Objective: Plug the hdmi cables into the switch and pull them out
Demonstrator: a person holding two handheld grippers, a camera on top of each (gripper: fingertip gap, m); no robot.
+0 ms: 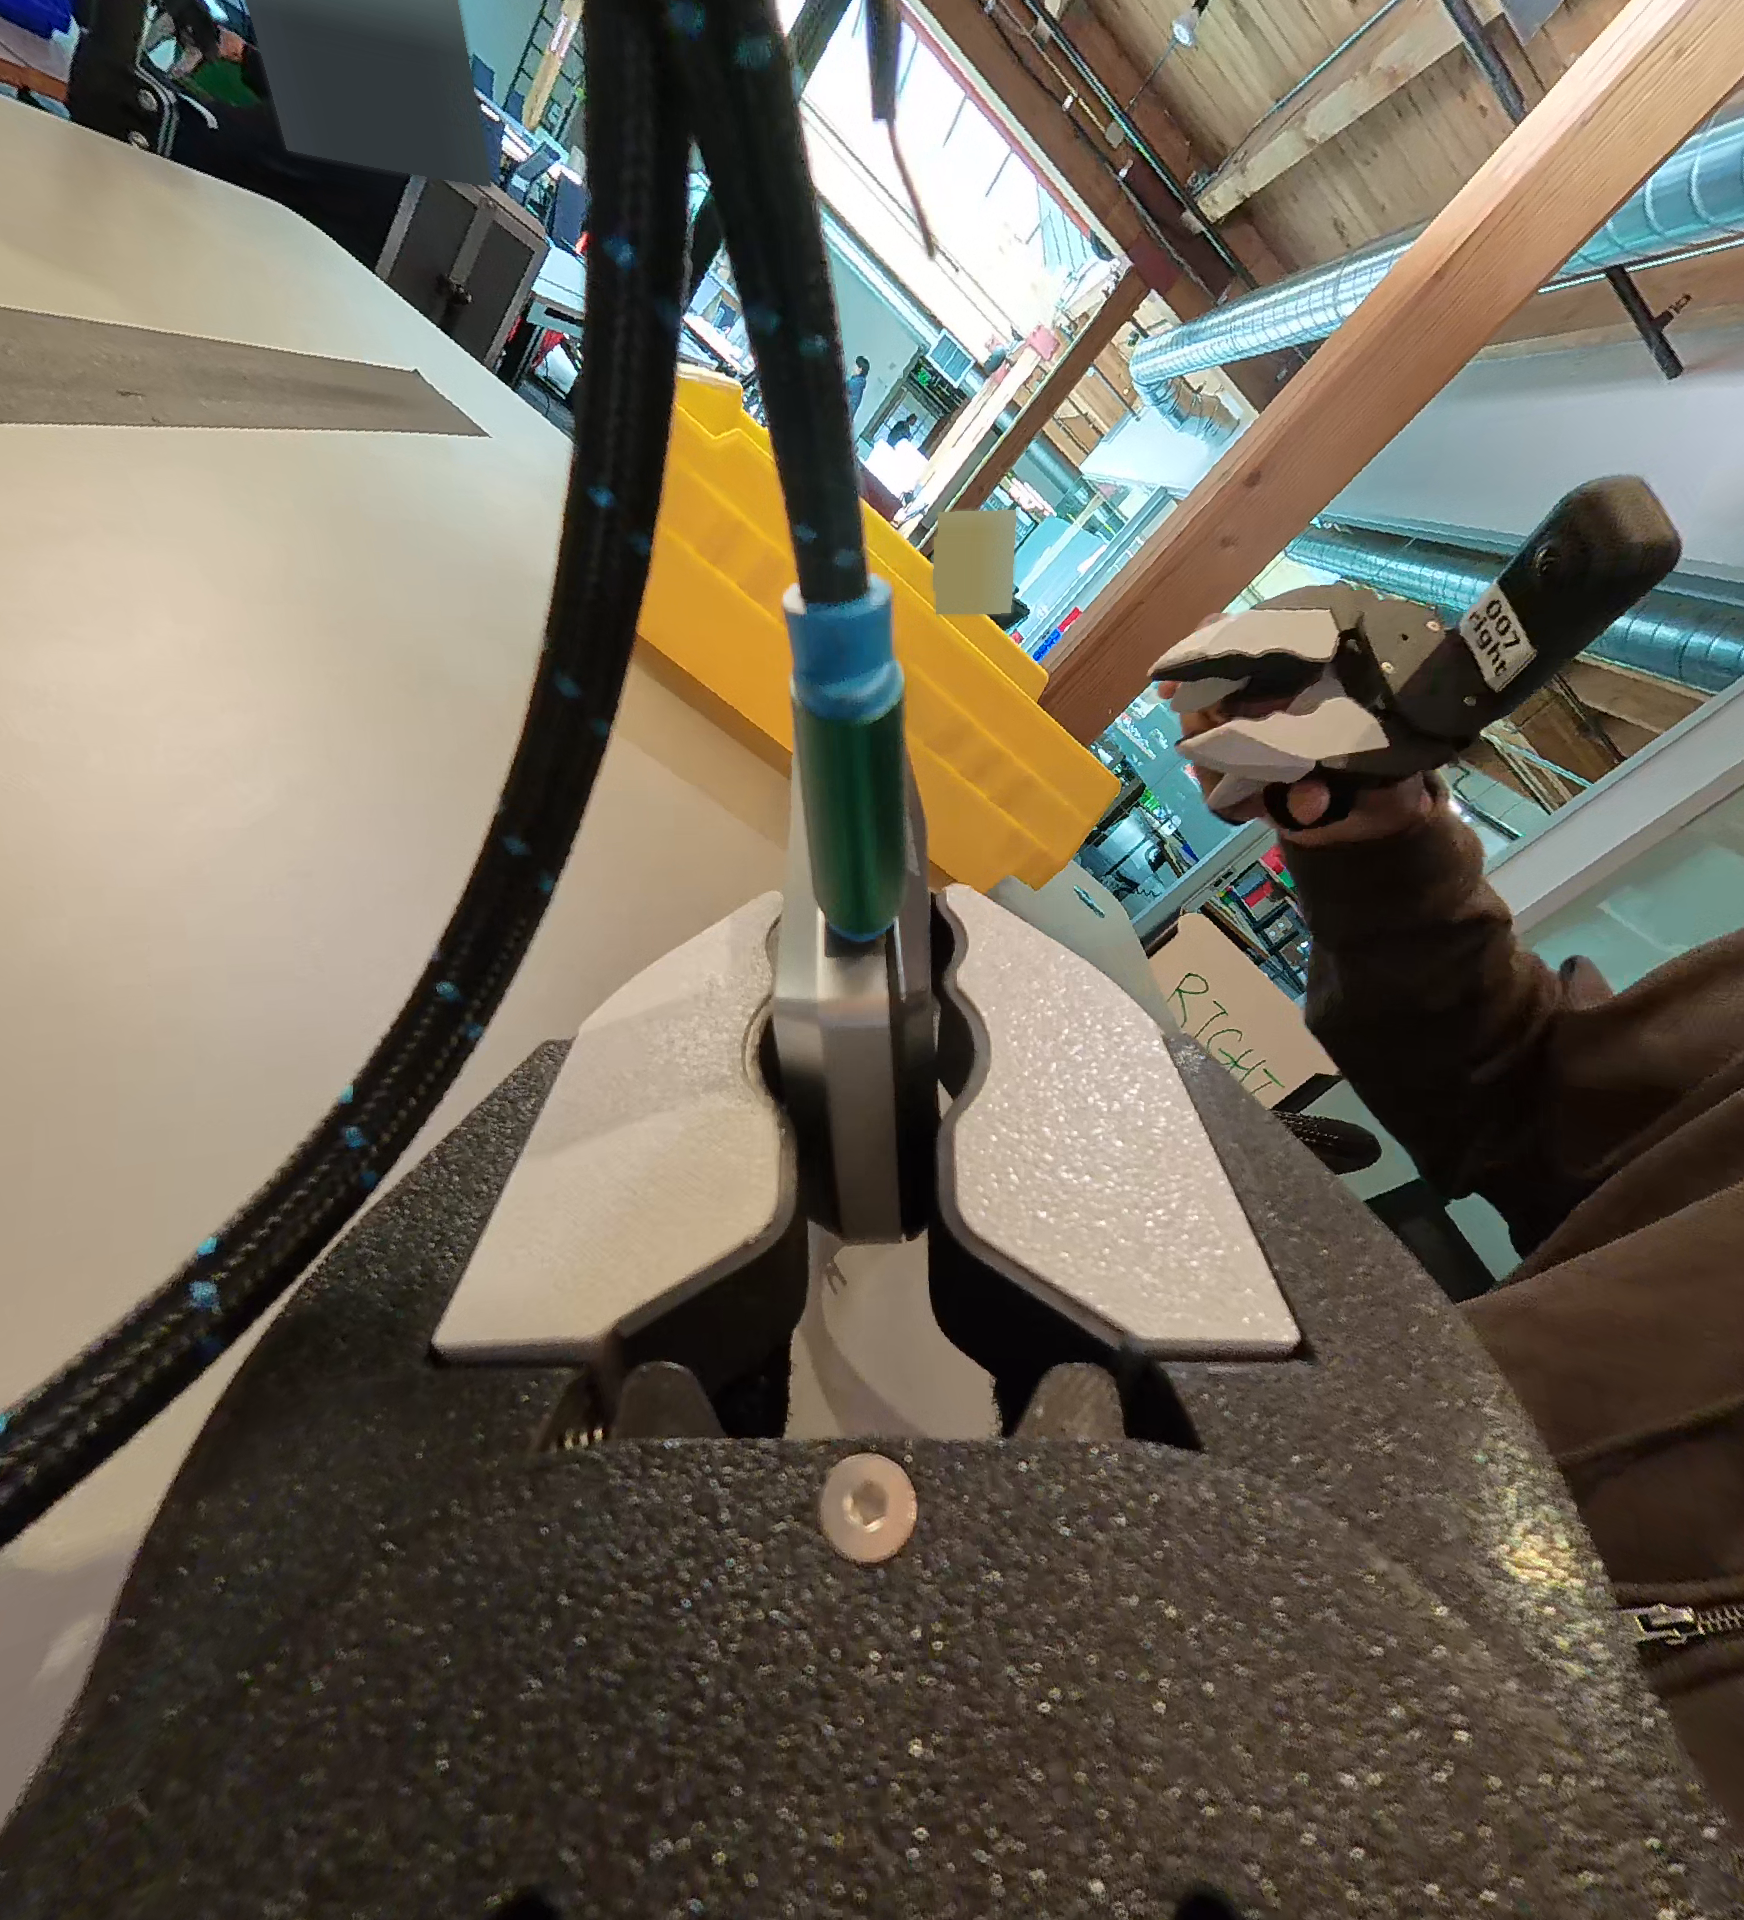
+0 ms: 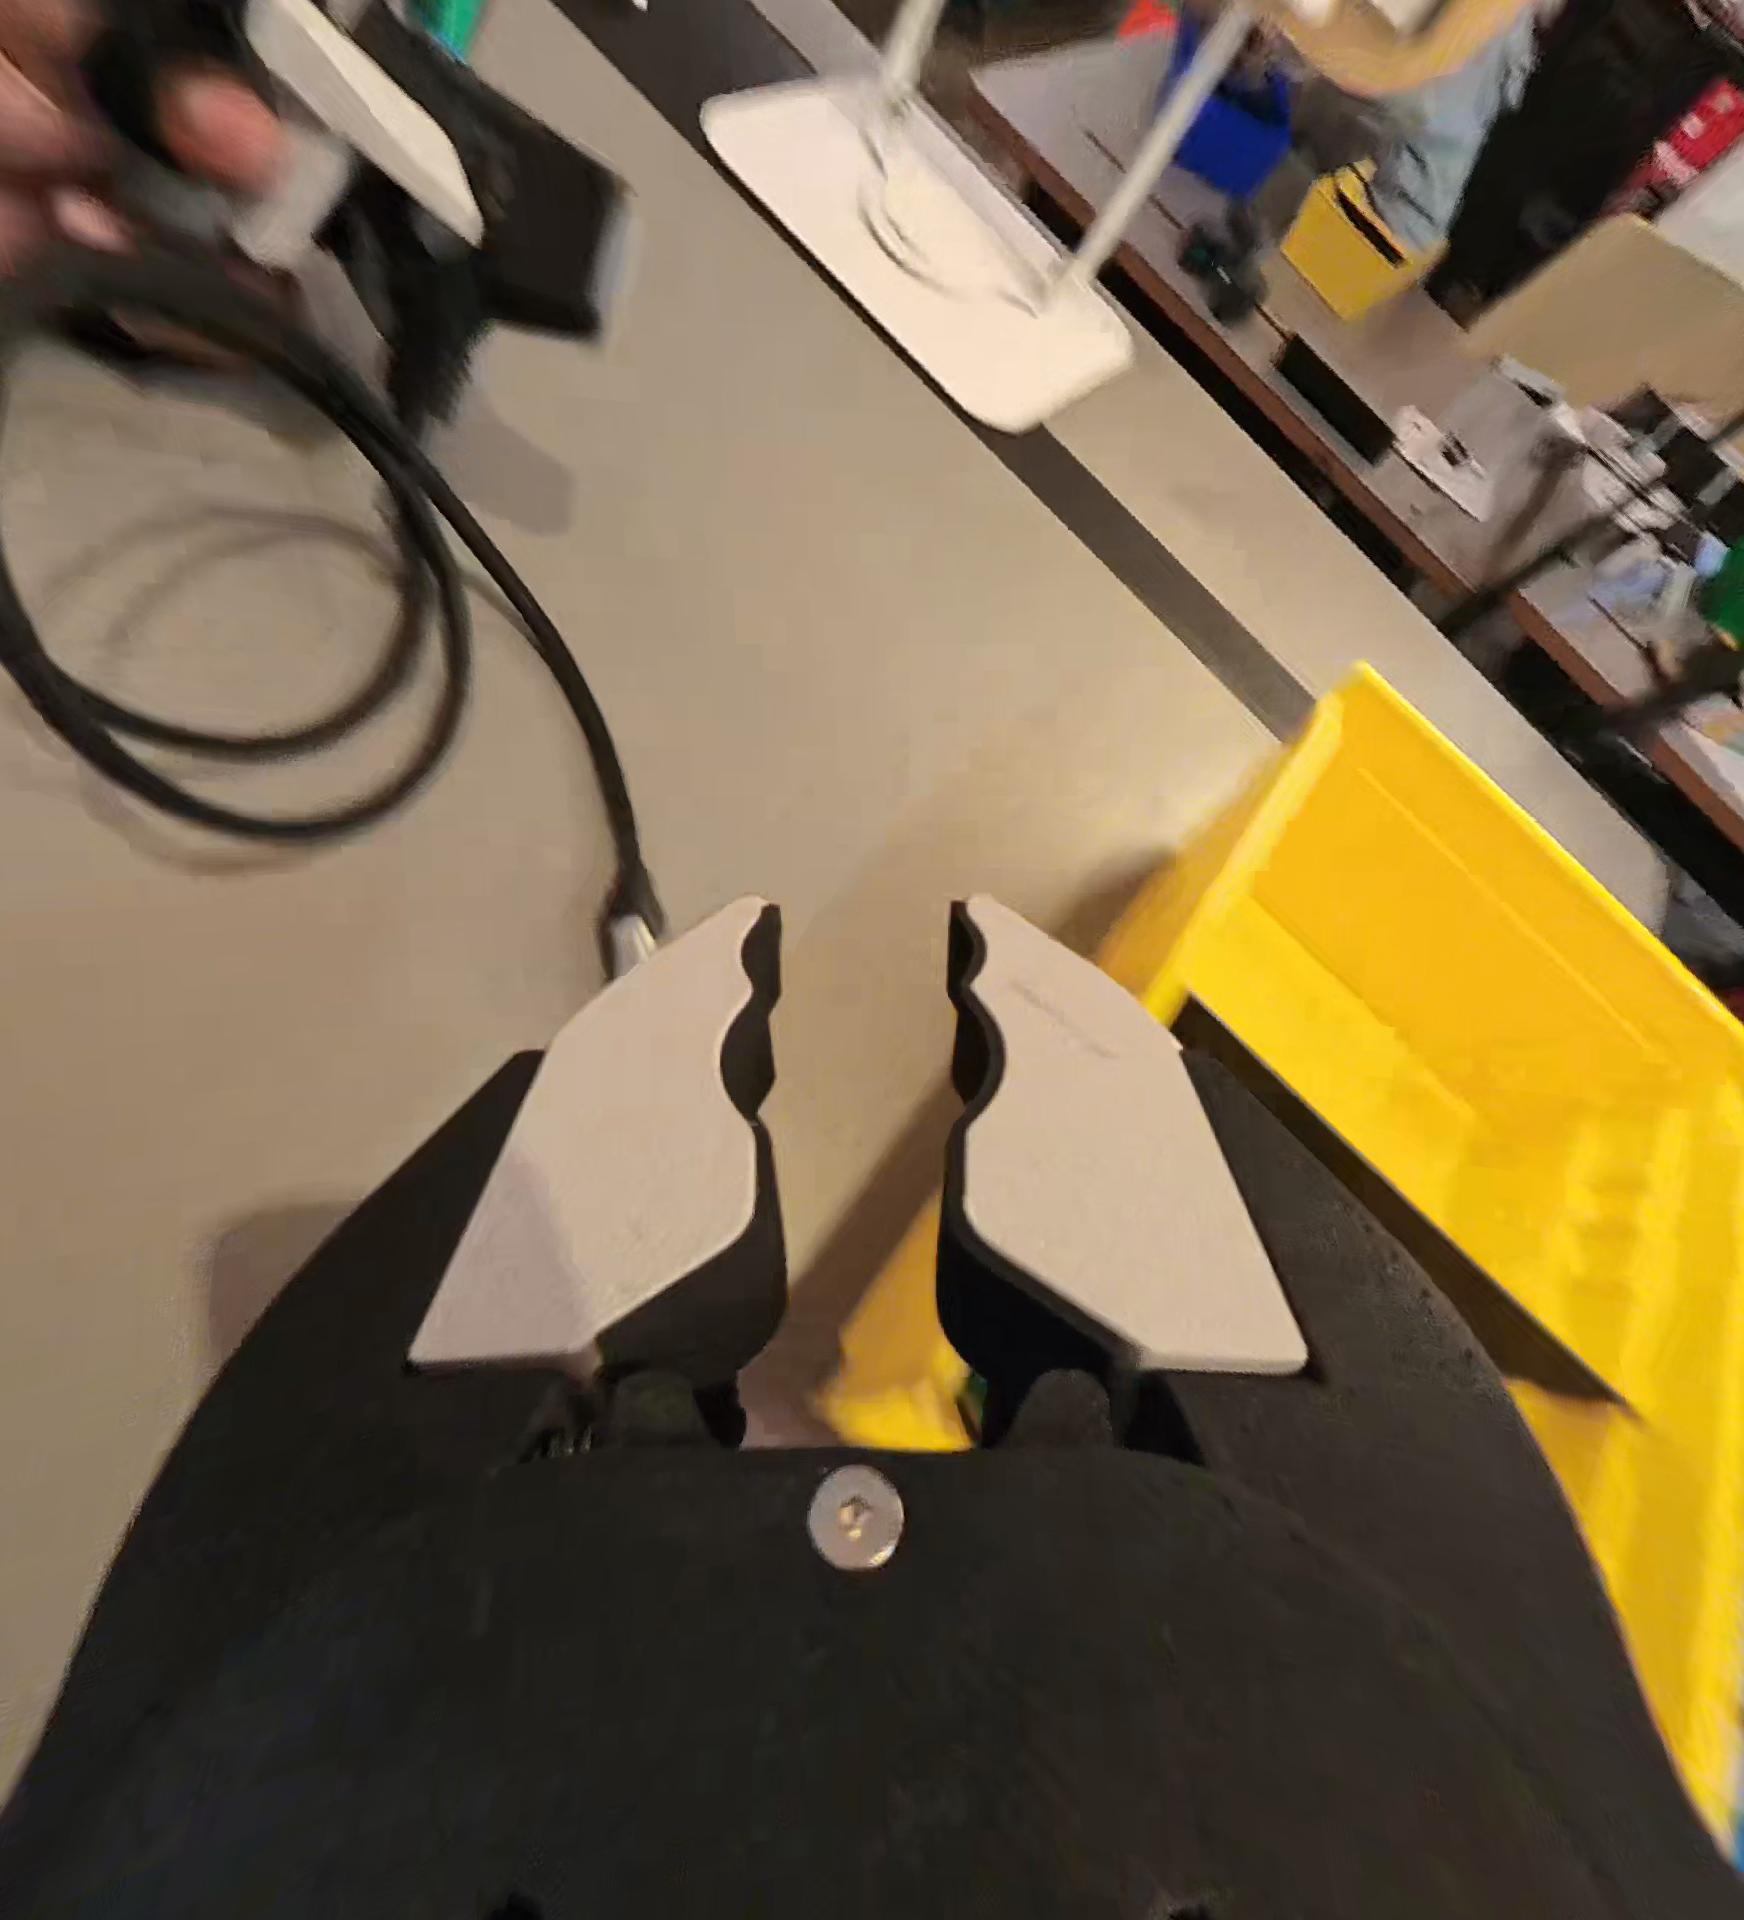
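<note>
Left wrist view shows the left claw (image 1: pixel 863 997) clamped on a flat silver plug (image 1: pixel 847 1081), both pale pads pressed against its sides, so the claw stands only as far apart as the plug is thick. The plug's long axis runs straight out along the fingers; beyond the tips it continues into a green sleeve (image 1: pixel 852 821), a blue collar (image 1: pixel 837 644) and then the black braided cable (image 1: pixel 577 665), which rises out of the top of the picture and loops back down on the left toward the lower left corner. Behind the plug lies the pale table (image 1: pixel 172 727), with a yellow bin (image 1: pixel 993 727) on it, just right of the sleeve. The right claw (image 1: pixel 1232 717) is held up well to the right of the plug, on a hand in a brown sleeve (image 1: pixel 1419 987), apart from cable and plug alike. Right wrist view shows that claw (image 2: pixel 863 997) partly open with only bare table between its pads, gripping nothing. From it the cable (image 2: pixel 494 582) lies ahead and to the left, coiled in loose loops on the table, with a silver end (image 2: pixel 629 945) just beside the left fingertip (image 2: pixel 733 935) but not between the pads; whether they touch cannot be told. The bin (image 2: pixel 1470 935) stands close on the right. The left claw is the one at the plug; the right is nearer the cable's silver end.
</note>
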